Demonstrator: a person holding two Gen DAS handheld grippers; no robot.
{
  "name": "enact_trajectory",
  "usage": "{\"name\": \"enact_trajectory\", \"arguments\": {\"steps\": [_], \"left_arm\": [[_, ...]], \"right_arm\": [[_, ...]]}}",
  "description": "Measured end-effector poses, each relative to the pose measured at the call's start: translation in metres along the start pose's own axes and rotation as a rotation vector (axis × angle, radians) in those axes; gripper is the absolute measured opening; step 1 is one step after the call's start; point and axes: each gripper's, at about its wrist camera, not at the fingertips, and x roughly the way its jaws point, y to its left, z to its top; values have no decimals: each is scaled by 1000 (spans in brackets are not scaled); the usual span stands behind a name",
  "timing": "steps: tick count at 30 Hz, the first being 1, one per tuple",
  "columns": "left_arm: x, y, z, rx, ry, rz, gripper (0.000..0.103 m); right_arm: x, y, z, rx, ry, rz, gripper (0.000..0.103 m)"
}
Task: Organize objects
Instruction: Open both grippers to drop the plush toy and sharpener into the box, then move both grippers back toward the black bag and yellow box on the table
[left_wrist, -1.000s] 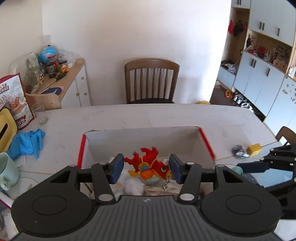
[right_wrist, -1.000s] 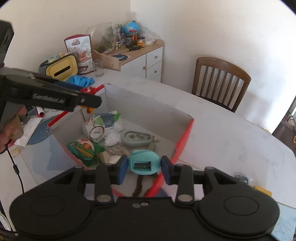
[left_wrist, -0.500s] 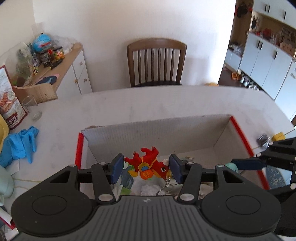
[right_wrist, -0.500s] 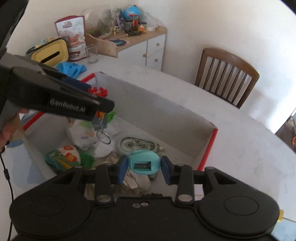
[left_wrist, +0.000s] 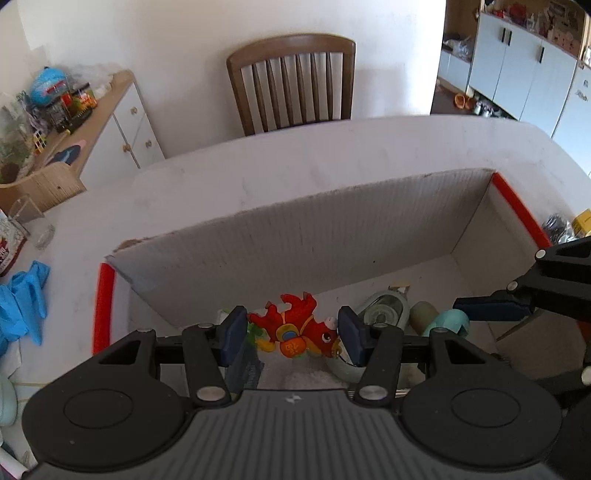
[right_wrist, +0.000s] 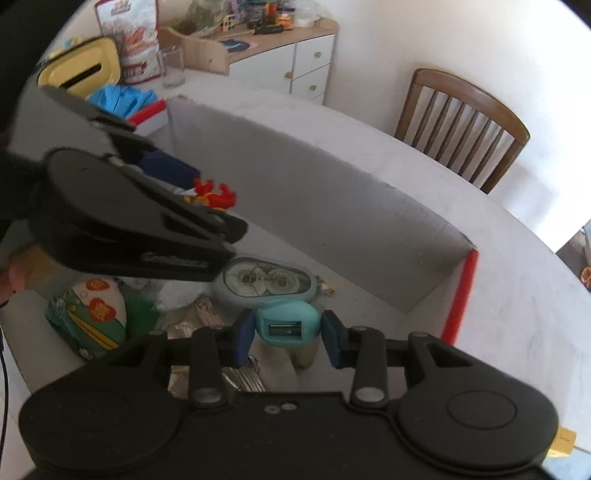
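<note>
My left gripper is shut on a red and yellow dragon plush keychain and holds it low inside the open cardboard box with red-taped edges. My right gripper is shut on a teal pencil sharpener, also down inside the box. In the right wrist view the left gripper crosses the left side with the plush at its tip. In the left wrist view the right gripper's finger and the sharpener show at the right.
In the box lie a pale correction tape dispenser, a green patterned packet and white bags. On the table are blue gloves, a glass and a yellow item. A wooden chair and a sideboard stand behind.
Both grippers have moved forward and down into the box with their objects still held. The plush has tipped over and now hangs lower.
</note>
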Motion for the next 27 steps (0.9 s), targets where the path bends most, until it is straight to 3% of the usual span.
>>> {"name": "enact_trajectory", "arguments": {"steps": [9, 18, 27], "left_arm": [[17, 1, 3, 18, 61, -18, 54], [15, -1, 4, 5, 60, -4, 55], [-1, -2, 4, -5, 22, 8, 68]], "right_arm": [[10, 5, 5, -14, 38, 10, 38], [11, 6, 4, -10, 46, 30, 43], [-9, 6, -3, 1, 11, 42, 53]]}}
